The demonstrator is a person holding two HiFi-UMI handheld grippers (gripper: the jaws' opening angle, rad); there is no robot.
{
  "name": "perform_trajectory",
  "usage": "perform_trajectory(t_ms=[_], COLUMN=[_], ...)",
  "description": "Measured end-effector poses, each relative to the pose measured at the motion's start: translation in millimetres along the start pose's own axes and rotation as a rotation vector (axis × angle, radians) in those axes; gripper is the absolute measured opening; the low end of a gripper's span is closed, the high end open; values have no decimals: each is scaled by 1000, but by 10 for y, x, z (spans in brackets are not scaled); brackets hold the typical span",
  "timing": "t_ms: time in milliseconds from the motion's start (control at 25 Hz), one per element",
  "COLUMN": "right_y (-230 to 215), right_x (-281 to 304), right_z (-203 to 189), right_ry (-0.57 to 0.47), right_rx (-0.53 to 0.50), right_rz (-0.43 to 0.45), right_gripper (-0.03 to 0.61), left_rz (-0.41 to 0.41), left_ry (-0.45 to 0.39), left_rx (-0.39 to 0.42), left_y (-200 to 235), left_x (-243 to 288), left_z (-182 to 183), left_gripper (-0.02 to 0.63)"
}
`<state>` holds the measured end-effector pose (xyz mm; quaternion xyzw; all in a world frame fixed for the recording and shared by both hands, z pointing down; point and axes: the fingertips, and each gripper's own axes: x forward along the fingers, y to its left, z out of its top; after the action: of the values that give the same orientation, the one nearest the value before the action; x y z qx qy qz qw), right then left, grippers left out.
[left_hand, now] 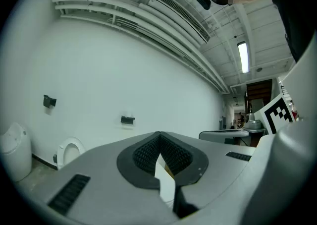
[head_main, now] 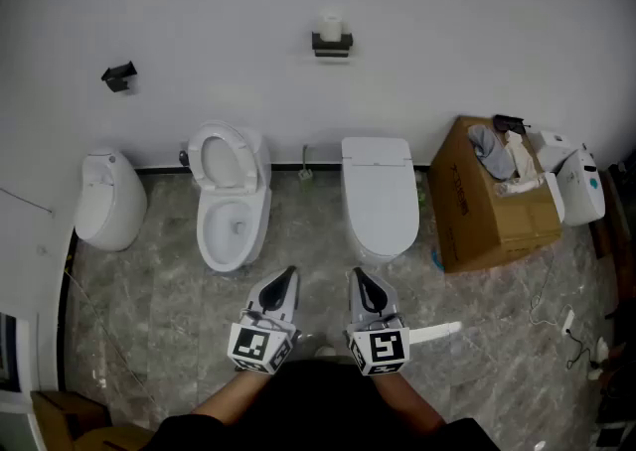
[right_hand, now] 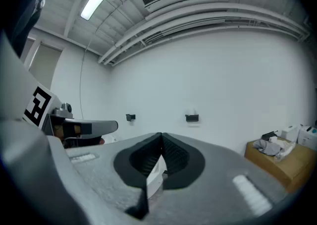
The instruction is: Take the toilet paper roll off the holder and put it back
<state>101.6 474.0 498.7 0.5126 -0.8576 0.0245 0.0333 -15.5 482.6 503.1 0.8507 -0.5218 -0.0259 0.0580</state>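
Note:
The white toilet paper roll [head_main: 331,26] stands upright on a black holder [head_main: 332,43] high on the white wall, above and between the two toilets. It shows small and far off in the left gripper view as the holder [left_hand: 128,119], and in the right gripper view as the holder [right_hand: 191,117]. My left gripper [head_main: 289,273] and right gripper [head_main: 358,275] hover side by side over the floor, well short of the wall and pointing towards it. Both are shut with nothing between the jaws, the tips meeting in the left gripper [left_hand: 159,134] and the right gripper [right_hand: 161,135].
A second black holder [head_main: 119,75] hangs empty on the wall to the left. Along the wall stand a white urinal-like fixture [head_main: 109,199], an open toilet [head_main: 232,196], a closed toilet [head_main: 379,191] and a cardboard box [head_main: 492,203] with clutter. Cables lie on the floor at right.

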Motion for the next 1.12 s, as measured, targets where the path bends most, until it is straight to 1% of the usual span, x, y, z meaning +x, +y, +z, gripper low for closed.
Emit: perform_trajectory(t_ms=[120, 320, 440, 560, 720, 880, 1000, 1120], right_y=[-41, -159, -209, -250, -330, -487, -647, -720], right_x=[-71, -161, -144, -70, 155, 470, 857, 1367], right_z=[-37, -129, -205, -265, -341, -296, -217, -190], right_ry=[-3, -6, 13, 21, 36, 35, 27, 49], right_rx=[9, 65, 86, 97, 115, 116, 108, 81], right_rz=[-6, -8, -11, -13, -18, -39, -59, -57], right_gripper=[-3, -2, -2, -2, -2, -2, -2, -2], left_rz=[-6, 2, 3, -8, -12, -25, -36, -39], left_ry=[4, 12, 29, 41, 49, 62, 67, 78], left_rx=[5, 2, -9, -1, -10, -16, -15, -43], left_y=[-66, -155, -138, -76, 121, 357, 605, 967], left_x=[10, 42, 78, 161, 397, 719, 1041, 1383], left_z=[-28, -101, -154, -191, -236, -256, -260, -246], left_gripper=[14, 15, 15, 14, 14, 15, 14, 15])
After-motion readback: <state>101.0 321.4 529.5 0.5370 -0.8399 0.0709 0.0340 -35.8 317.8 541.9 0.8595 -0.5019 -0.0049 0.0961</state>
